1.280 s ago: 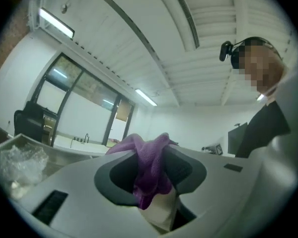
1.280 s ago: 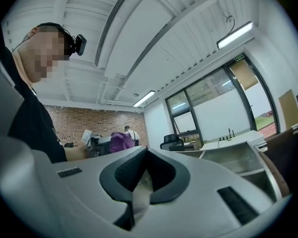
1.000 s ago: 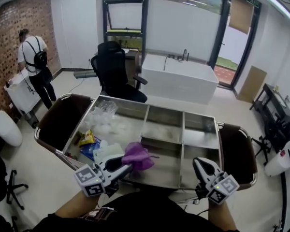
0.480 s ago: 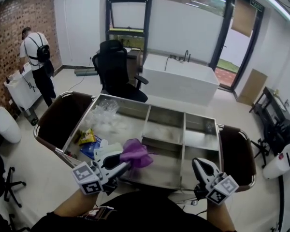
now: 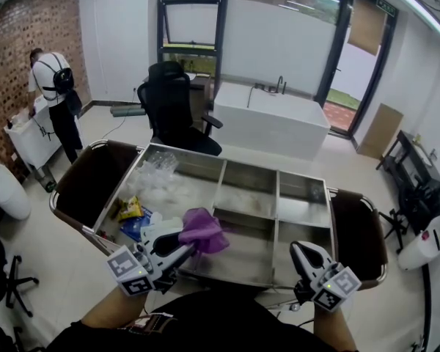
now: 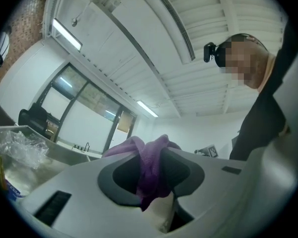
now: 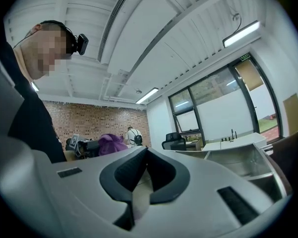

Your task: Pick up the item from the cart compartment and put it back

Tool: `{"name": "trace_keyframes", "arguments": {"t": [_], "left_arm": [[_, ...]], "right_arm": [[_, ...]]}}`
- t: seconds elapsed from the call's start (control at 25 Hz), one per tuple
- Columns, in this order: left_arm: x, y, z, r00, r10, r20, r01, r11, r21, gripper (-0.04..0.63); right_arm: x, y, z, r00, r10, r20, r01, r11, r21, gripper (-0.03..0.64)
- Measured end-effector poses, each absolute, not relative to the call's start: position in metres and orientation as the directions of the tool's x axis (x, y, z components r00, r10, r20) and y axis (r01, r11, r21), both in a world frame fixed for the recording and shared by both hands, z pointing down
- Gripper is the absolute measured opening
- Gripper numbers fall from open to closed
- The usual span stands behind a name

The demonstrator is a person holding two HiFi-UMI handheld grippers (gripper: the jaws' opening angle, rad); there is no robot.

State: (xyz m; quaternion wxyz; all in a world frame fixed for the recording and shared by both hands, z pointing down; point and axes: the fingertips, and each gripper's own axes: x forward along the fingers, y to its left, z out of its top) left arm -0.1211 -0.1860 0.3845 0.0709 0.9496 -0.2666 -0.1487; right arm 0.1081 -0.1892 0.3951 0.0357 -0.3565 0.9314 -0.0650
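Purple cloth (image 5: 202, 229) is the item in hand: I read it as clamped in the left gripper (image 5: 177, 248), whose jaws are closing narrowly with the fabric bunched between the pads and spilling out above them. The left gripper view confirms this, with the cloth (image 6: 148, 157) filling the gap between the two dark pads of the left gripper (image 6: 151, 171). The cloth is held above the near side of the stainless steel cart (image 5: 227, 166), roughly over the divider between the cart's large left compartment and its middle compartments; I cannot tell whether it touches the metal. The right gripper (image 5: 306, 254) sits at the cart's near right corner, apart from the cloth. In the right gripper view, the jaws of the right gripper (image 7: 145, 156) stand together with nothing between them. Inside the cart's left compartment lie crumpled clear plastic bags (image 5: 158, 178) toward the far wall, and a yellow snack packet (image 5: 132, 209) and a blue packet (image 5: 137, 226) toward the near wall. The cart's middle and right compartments show bare metal. A dark brown bag (image 5: 95, 178) hangs at the cart's left end and another (image 5: 359, 229) at its right end. Beyond the cart's far side stand a black office chair (image 5: 172, 105) and a white counter (image 5: 271, 127). A person wearing a backpack (image 5: 51, 86) stands well beyond the cart's left end.
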Motion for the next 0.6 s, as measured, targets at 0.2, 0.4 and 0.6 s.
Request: {"name": "trace_keyframes", "arguments": {"t": [0.2,0.4,0.6], "left_arm": [[-0.1203,-0.1849,0.3775,0.819,-0.511,-0.263,-0.452,-0.855,0.255,0.103],[-0.1178,-0.1851,0.3785,0.826,-0.503,-0.255,-0.441,-0.858,0.264,0.104],[-0.1176,-0.1846,0.3770,0.827,-0.503,-0.251,-0.442,-0.858,0.263,0.104]], "right_arm": [[0.1087,-0.1874,0.3931,-0.740,-0.672,-0.020,-0.663,0.735,-0.144,0.000],[0.1087,-0.1865,0.3937,-0.740,-0.672,-0.023,-0.663,0.735,-0.143,0.000],[0.1097,-0.1842,0.3928,-0.743,-0.669,-0.033,-0.659,0.739,-0.143,0.000]]}}
